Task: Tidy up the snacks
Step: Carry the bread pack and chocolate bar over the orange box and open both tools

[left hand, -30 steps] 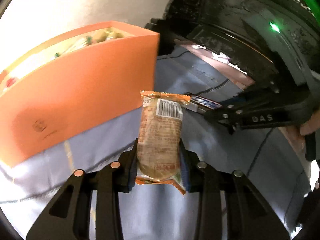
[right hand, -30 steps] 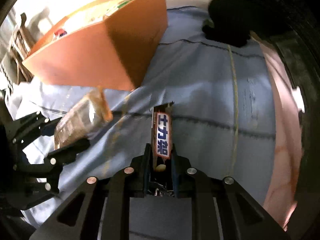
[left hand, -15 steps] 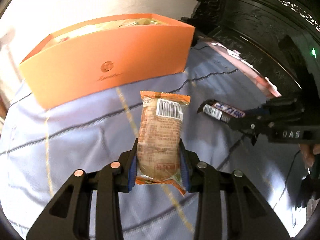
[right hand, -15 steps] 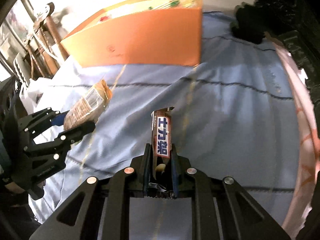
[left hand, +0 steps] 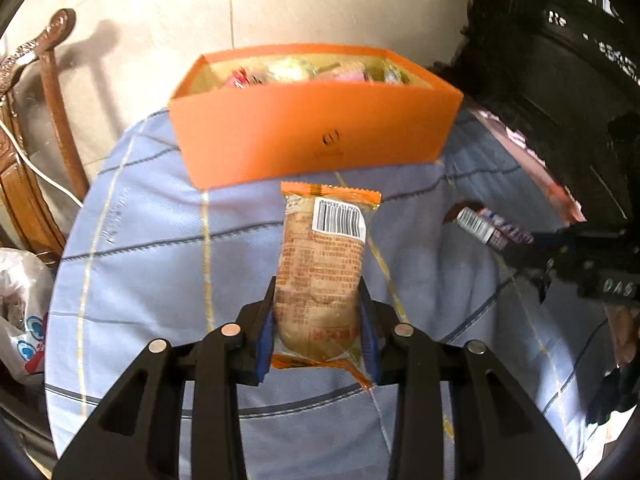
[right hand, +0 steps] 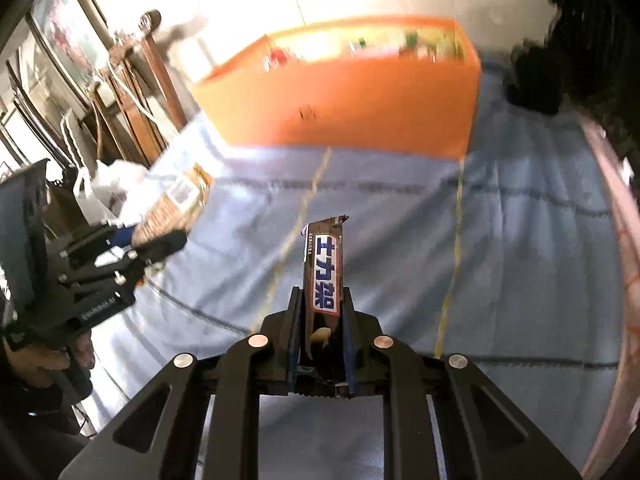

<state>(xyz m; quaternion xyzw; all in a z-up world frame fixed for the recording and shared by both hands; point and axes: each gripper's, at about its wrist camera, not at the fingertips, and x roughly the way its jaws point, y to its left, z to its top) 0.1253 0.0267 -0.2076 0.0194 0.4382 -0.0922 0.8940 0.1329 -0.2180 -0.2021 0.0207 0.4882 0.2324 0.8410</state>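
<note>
Holding a bun [left hand: 320,272] in the left tongs [left hand: 318,320] and a bar [right hand: 325,276] in the right tongs [right hand: 322,320], we face an orange box [left hand: 312,140] on the blue-clothed counter [left hand: 140,264]; chair [left hand: 60,92] behind.

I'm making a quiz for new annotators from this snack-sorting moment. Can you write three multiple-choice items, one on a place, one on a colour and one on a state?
1. Where does the orange box stand?
A. on the blue cloth
B. on the floor
C. on a chair

2. What colour is the wrapper of the candy bar?
A. green
B. dark brown
C. white

3. What is the left claw doing?
A. hanging open and empty
B. gripping the box
C. gripping the pastry packet

Answers:
1 A: the blue cloth lies under the box.
2 B: the right claw holds a dark brown bar with a blue-and-white label.
3 C: the pastry packet sits pinched between its fingers.
</note>
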